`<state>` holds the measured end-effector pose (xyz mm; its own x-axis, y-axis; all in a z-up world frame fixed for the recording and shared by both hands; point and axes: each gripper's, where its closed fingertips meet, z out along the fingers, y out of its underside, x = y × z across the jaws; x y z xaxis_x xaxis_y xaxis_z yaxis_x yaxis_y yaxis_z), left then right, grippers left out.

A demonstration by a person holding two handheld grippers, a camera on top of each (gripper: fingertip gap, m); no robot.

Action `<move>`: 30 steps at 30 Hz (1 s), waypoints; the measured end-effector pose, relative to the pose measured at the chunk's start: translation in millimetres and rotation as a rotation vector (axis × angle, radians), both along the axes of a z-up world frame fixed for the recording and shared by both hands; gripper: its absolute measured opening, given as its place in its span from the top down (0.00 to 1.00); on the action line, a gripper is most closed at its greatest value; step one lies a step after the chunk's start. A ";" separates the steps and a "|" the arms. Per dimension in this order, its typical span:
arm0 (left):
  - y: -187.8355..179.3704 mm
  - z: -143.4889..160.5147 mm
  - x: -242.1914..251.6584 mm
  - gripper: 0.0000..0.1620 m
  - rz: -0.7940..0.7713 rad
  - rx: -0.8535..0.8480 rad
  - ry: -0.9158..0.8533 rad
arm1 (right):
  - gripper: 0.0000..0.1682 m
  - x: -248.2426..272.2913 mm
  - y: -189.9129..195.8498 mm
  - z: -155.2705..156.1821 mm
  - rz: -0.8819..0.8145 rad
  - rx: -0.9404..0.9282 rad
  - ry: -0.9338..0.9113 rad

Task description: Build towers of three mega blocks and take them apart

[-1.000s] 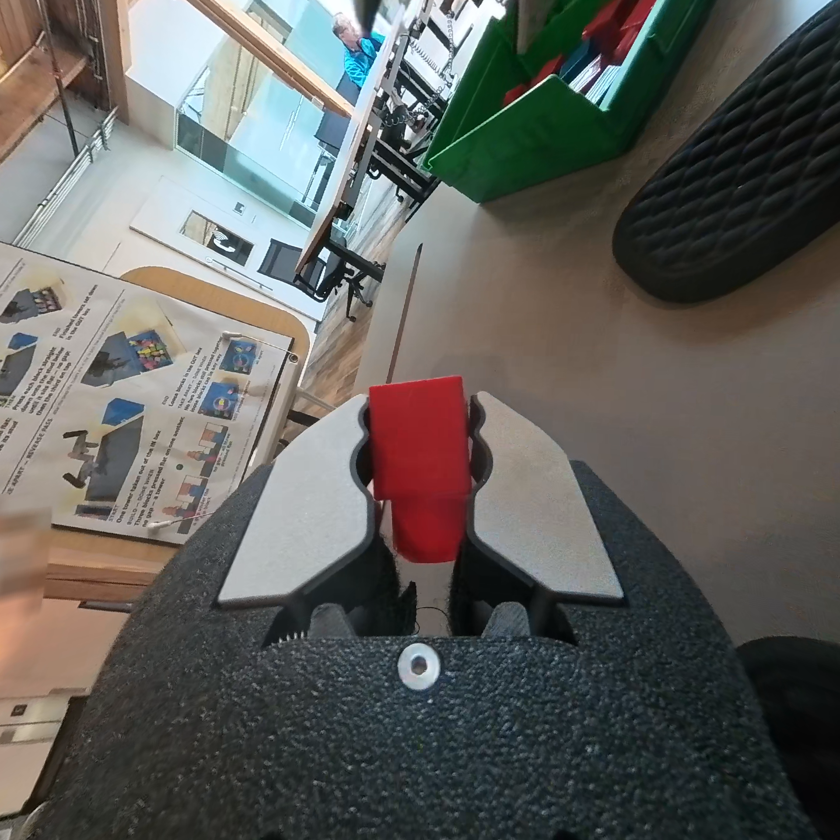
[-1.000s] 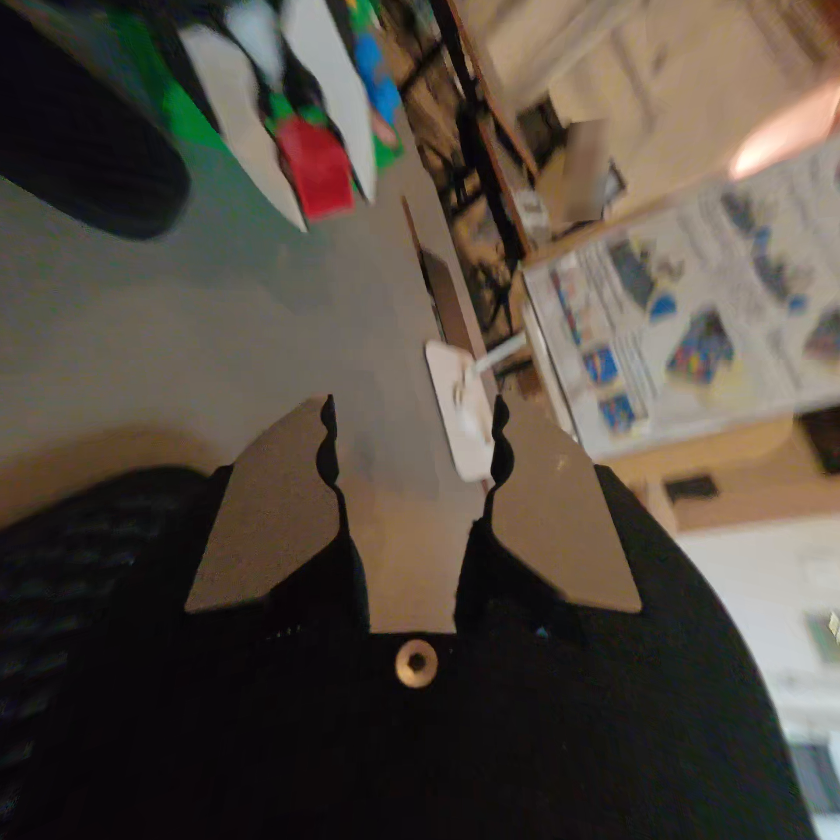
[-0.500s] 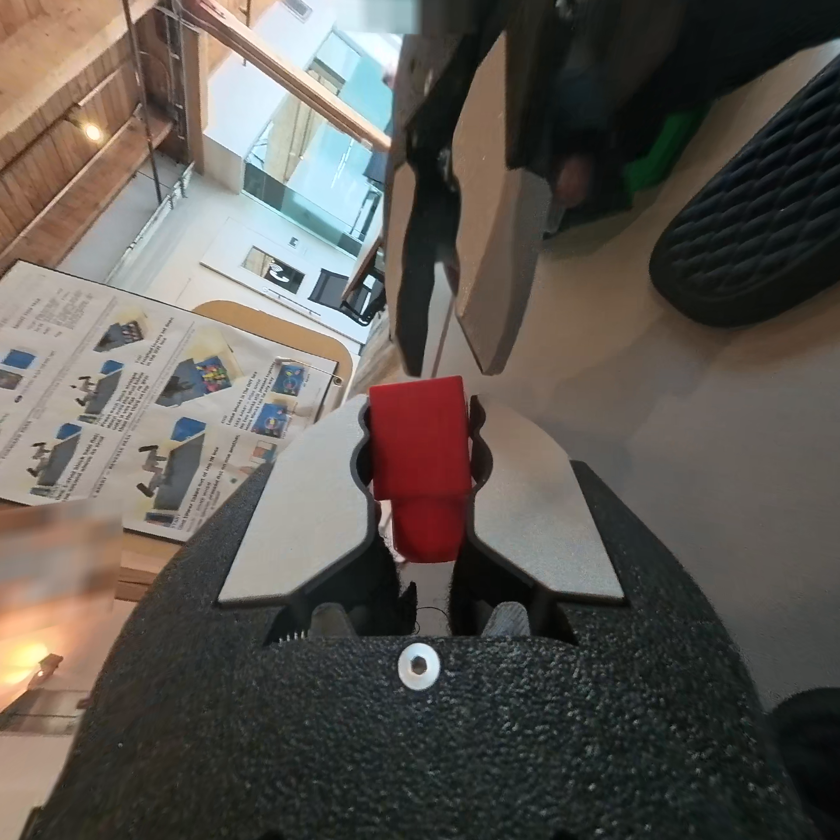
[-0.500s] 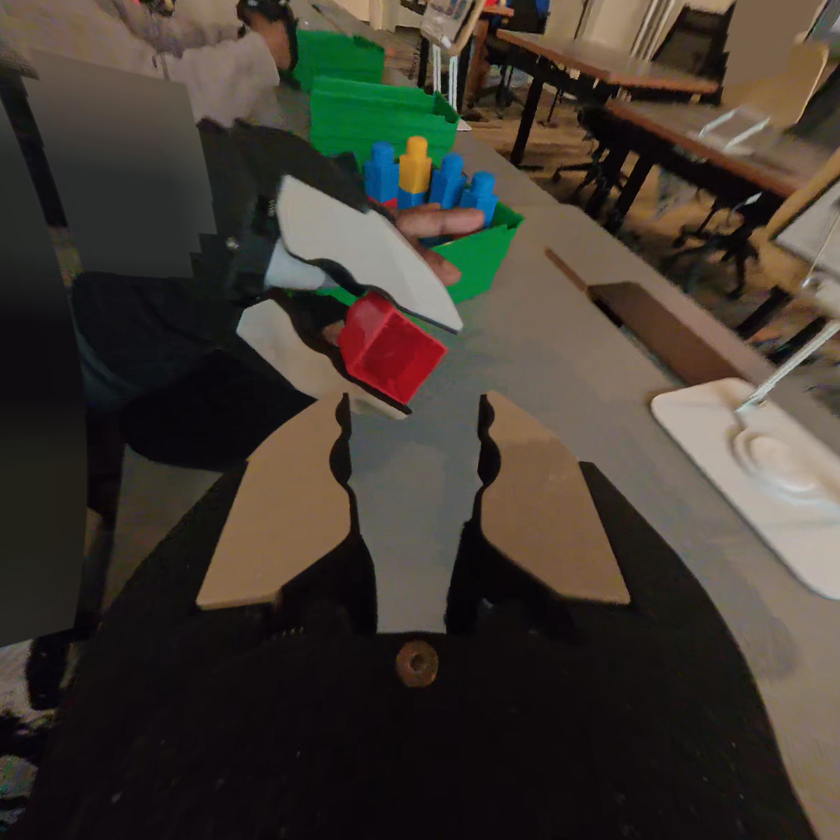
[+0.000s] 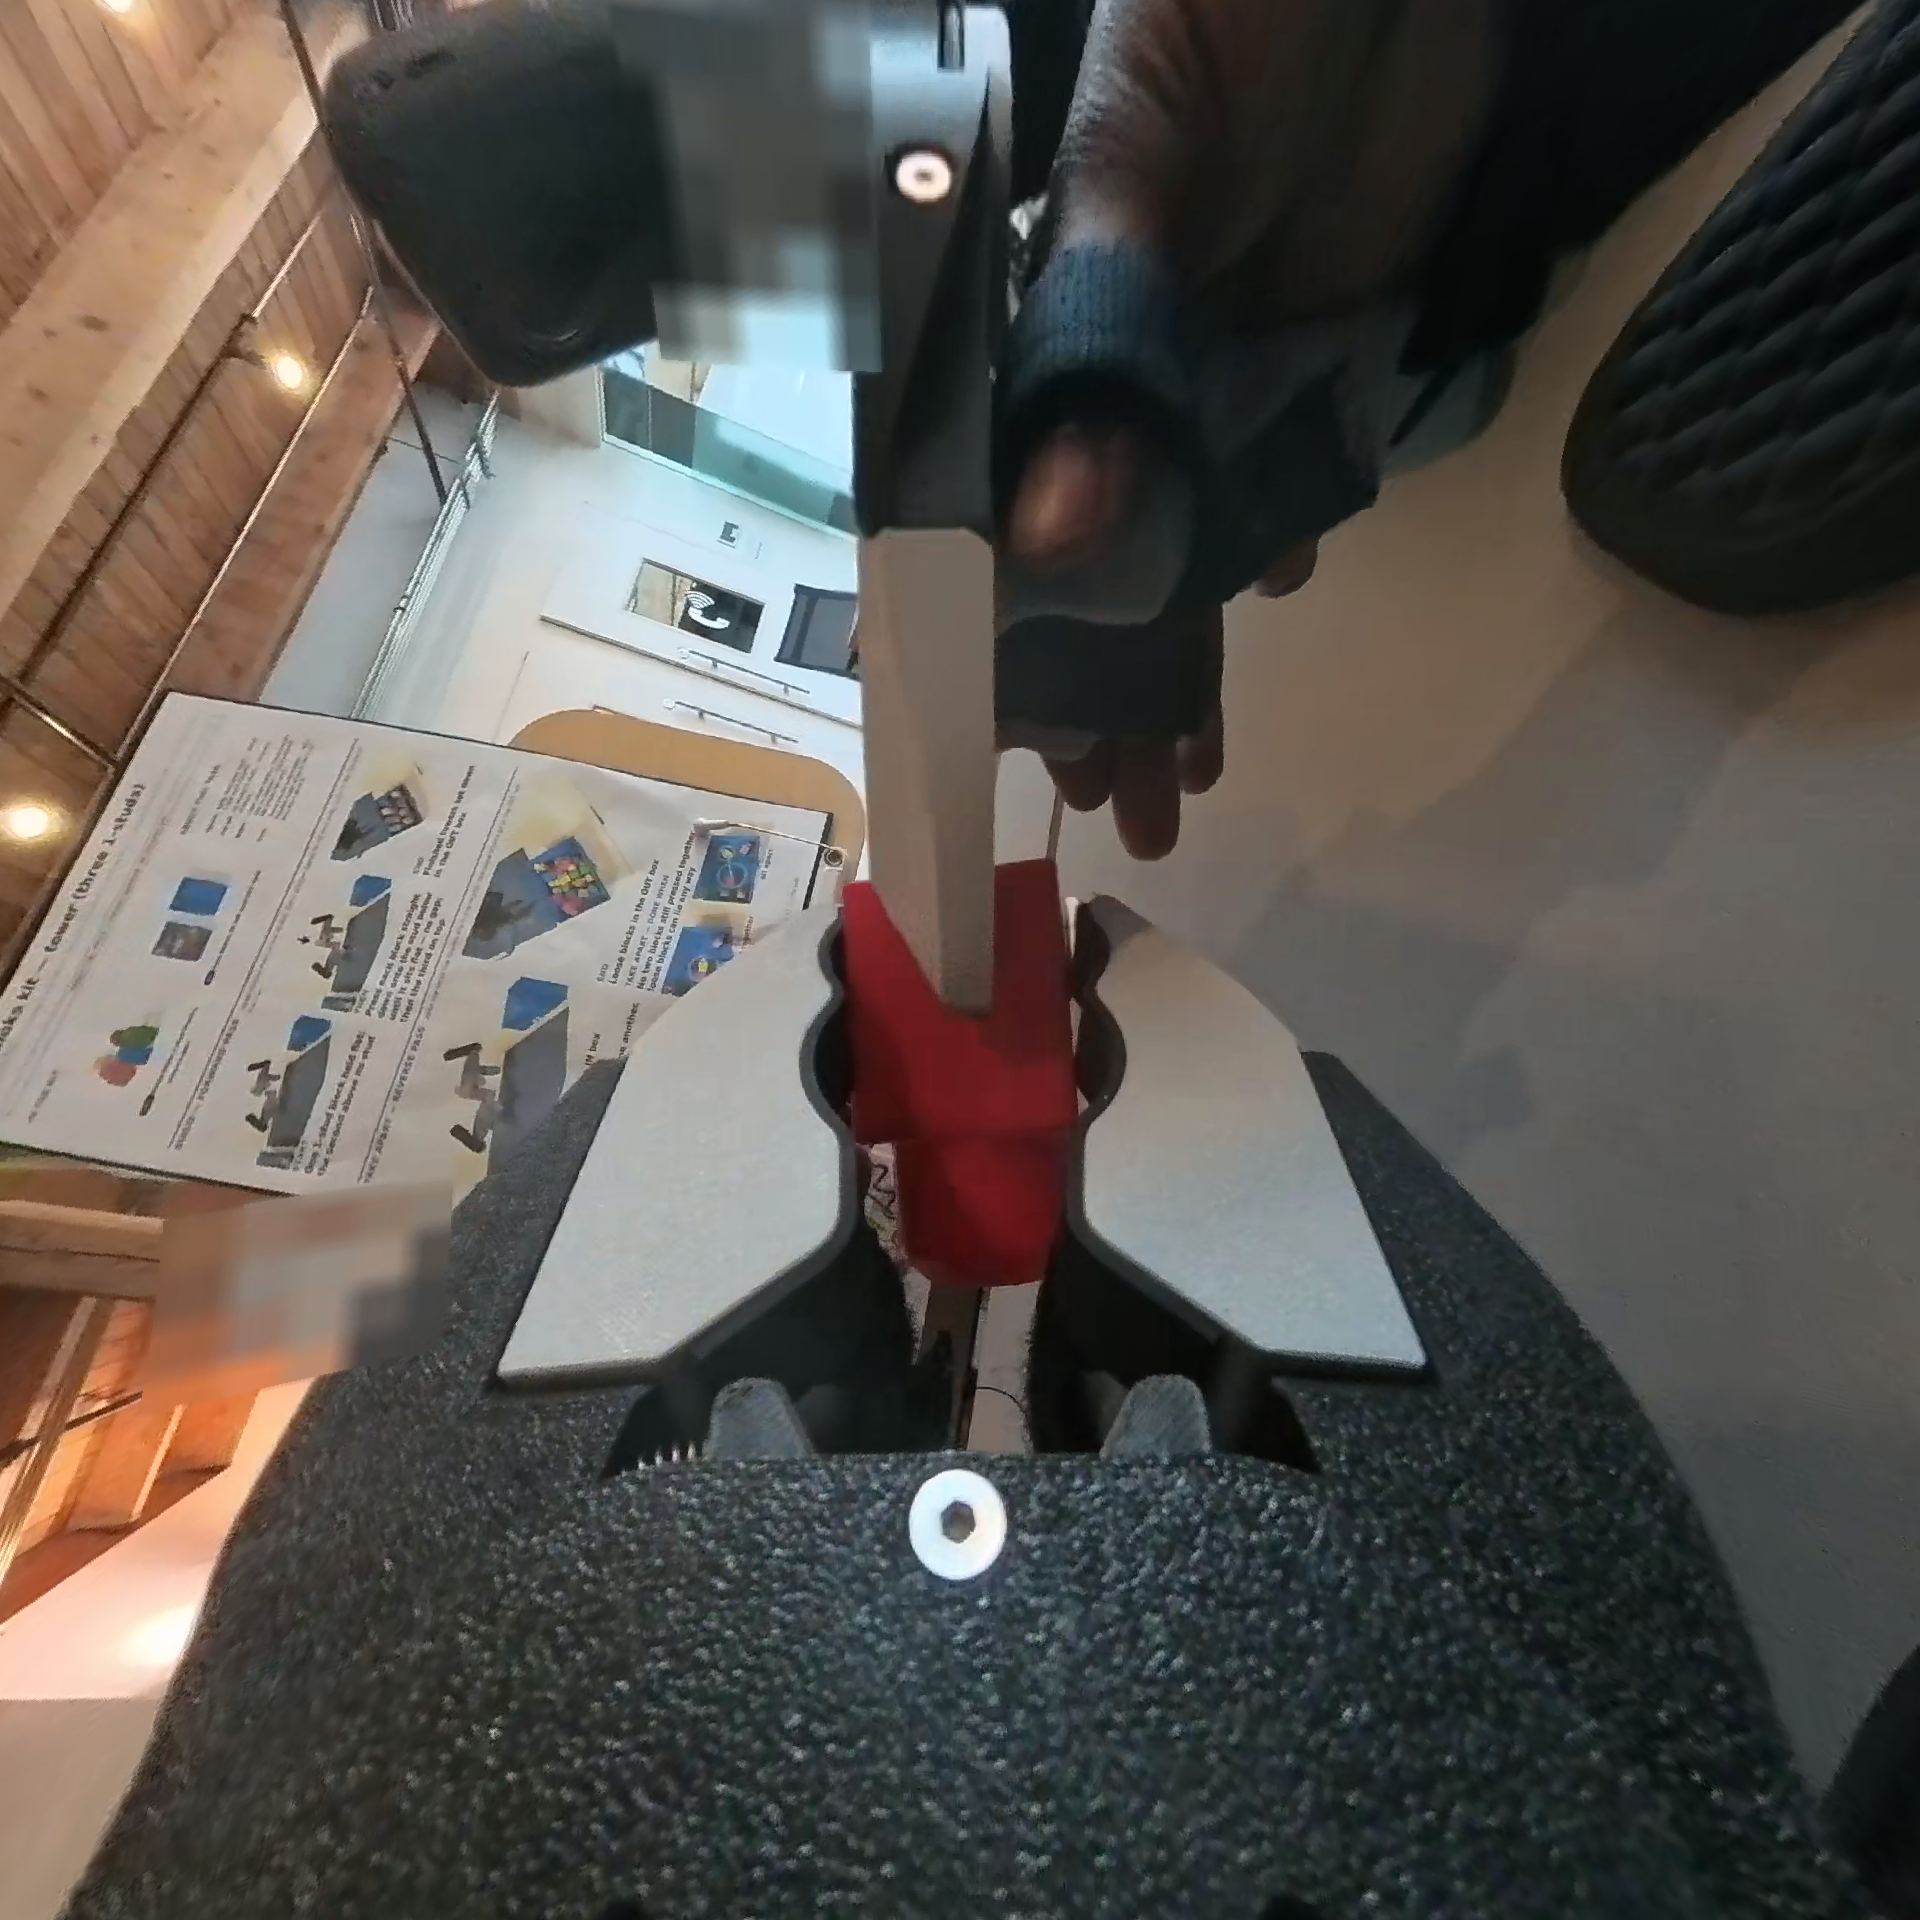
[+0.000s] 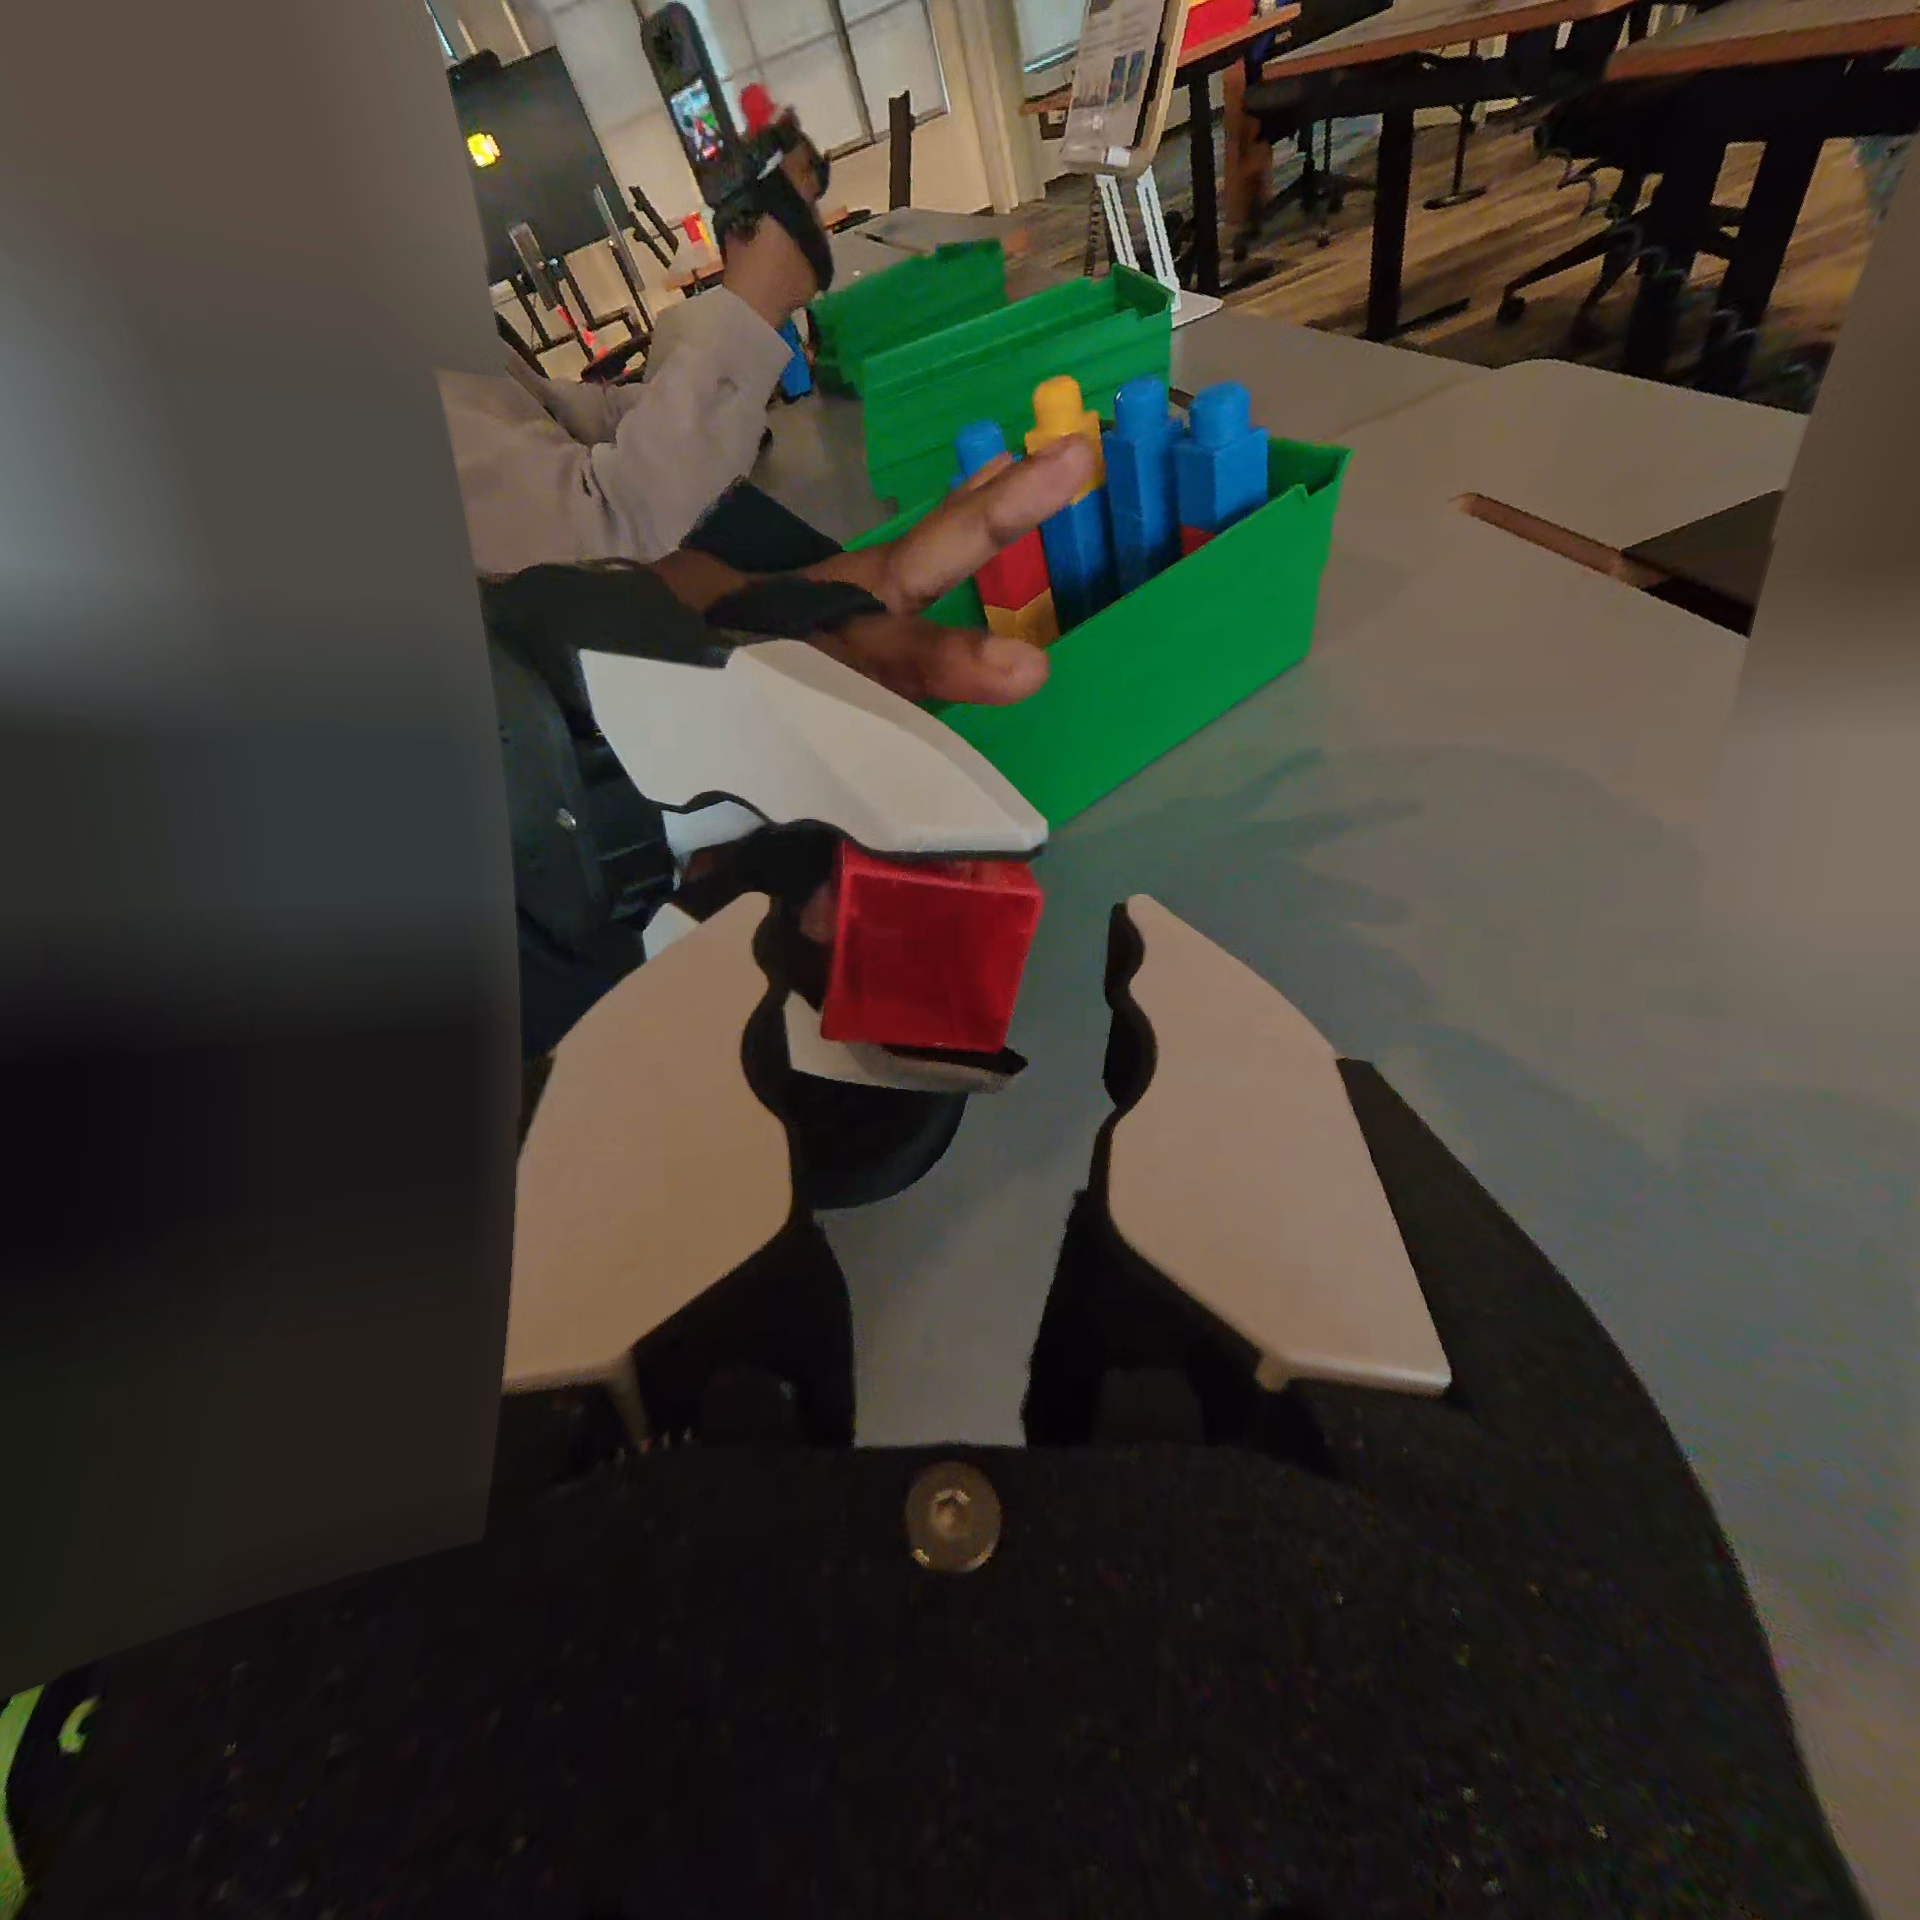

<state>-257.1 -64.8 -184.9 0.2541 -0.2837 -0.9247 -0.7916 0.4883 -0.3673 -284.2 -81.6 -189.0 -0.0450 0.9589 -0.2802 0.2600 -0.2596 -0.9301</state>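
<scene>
My left tool (image 5: 961, 1023) is clamped on the red block (image 5: 951, 1081) at frame centre. My right tool (image 6: 940, 992) stands apart around that block's end, perhaps not touching it. Upper centre, a green bin (image 6: 1164, 665) on the worktop (image 6: 1507, 935) holds block towers (image 6: 1132, 488).

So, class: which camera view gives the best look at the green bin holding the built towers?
The right wrist view. There the green bin sits on the grey table in full, towers standing inside, partly crossed by a hand. The left wrist view shows none of it; the right claw and red block fill it.
</scene>
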 end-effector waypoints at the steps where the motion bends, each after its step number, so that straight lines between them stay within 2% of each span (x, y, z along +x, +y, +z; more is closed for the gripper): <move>1: -0.1 -0.6 0.7 0.76 -0.002 -0.002 0.002 | 0.68 -0.9 -0.6 -0.4 0.004 0.003 0.001; 3: 0.2 -1.3 0.4 0.76 0.001 -0.004 0.005 | 0.77 -1.0 -1.6 1.3 0.012 0.019 0.021; 7: -0.4 -0.9 3.2 0.75 -0.013 -0.011 -0.020 | 0.78 2.3 -0.9 2.6 0.009 0.066 0.029; 13: -1.0 11.8 2.0 0.56 -0.050 -0.075 -0.217 | 0.78 21.8 8.1 13.8 -0.057 0.155 0.057; 18: -2.5 21.8 -0.9 0.48 -0.105 -0.157 -0.423 | 0.78 57.9 30.4 23.2 -0.228 0.300 0.032; 24: -4.0 28.6 -5.7 0.45 -0.166 -0.267 -0.604 | 0.78 149.0 67.8 23.0 -0.575 0.538 -0.175; 30: -0.4 25.8 -11.4 0.45 -0.149 -0.298 -0.627 | 0.78 279.6 84.1 10.4 -0.917 0.667 -0.555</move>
<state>-268.5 -65.2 -159.1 0.6517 -0.5750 -0.4946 -0.3200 0.3829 -0.8666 -4.5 2.5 -178.6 0.6783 0.5376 0.5008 0.6299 -0.0744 -0.7731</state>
